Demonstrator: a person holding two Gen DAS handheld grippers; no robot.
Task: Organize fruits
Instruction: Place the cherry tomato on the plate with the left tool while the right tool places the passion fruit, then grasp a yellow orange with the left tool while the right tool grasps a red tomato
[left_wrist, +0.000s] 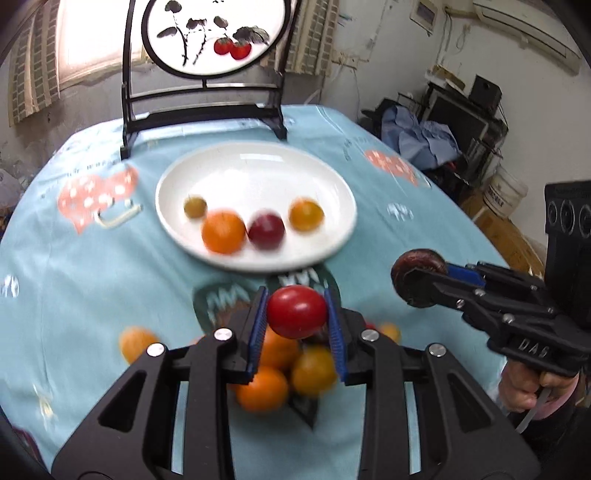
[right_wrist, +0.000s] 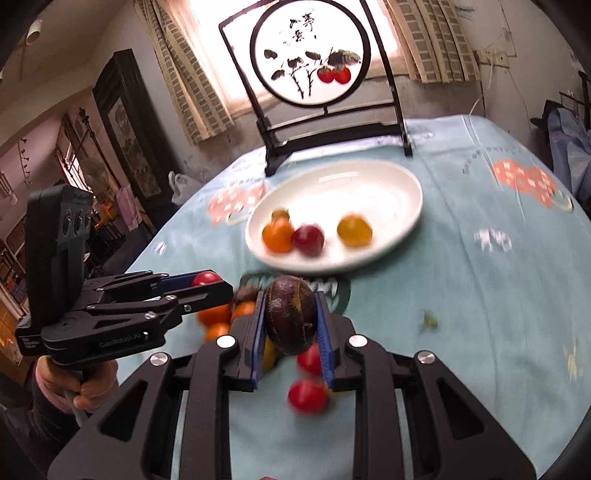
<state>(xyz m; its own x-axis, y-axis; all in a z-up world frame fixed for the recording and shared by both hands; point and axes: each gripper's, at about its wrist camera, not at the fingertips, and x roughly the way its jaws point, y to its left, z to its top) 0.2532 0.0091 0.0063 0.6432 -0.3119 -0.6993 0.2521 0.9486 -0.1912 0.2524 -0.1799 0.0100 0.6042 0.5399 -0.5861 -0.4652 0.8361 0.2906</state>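
Note:
My left gripper (left_wrist: 297, 302) is shut on a red tomato (left_wrist: 297, 312), held above a heap of orange and yellow fruits (left_wrist: 280, 373) on the blue tablecloth. My right gripper (right_wrist: 290, 314) is shut on a dark brown round fruit (right_wrist: 291, 317), above more loose red fruits (right_wrist: 307, 396). Each gripper shows in the other view: the right gripper (left_wrist: 413, 282) with the brown fruit (left_wrist: 417, 264), the left gripper (right_wrist: 212, 286) with the tomato (right_wrist: 205, 278). A white plate (left_wrist: 258, 166) beyond holds several fruits: orange (left_wrist: 222, 231), dark red (left_wrist: 266, 232), yellow (left_wrist: 306, 215), small green (left_wrist: 195, 206).
A black stand with a round painted screen (left_wrist: 214, 33) rises behind the plate. One orange fruit (left_wrist: 136, 343) lies apart at the left of the heap. A small green scrap (right_wrist: 429, 318) lies on the cloth at right. A hand (left_wrist: 524, 387) grips the right tool. Clutter stands beyond the table's right edge.

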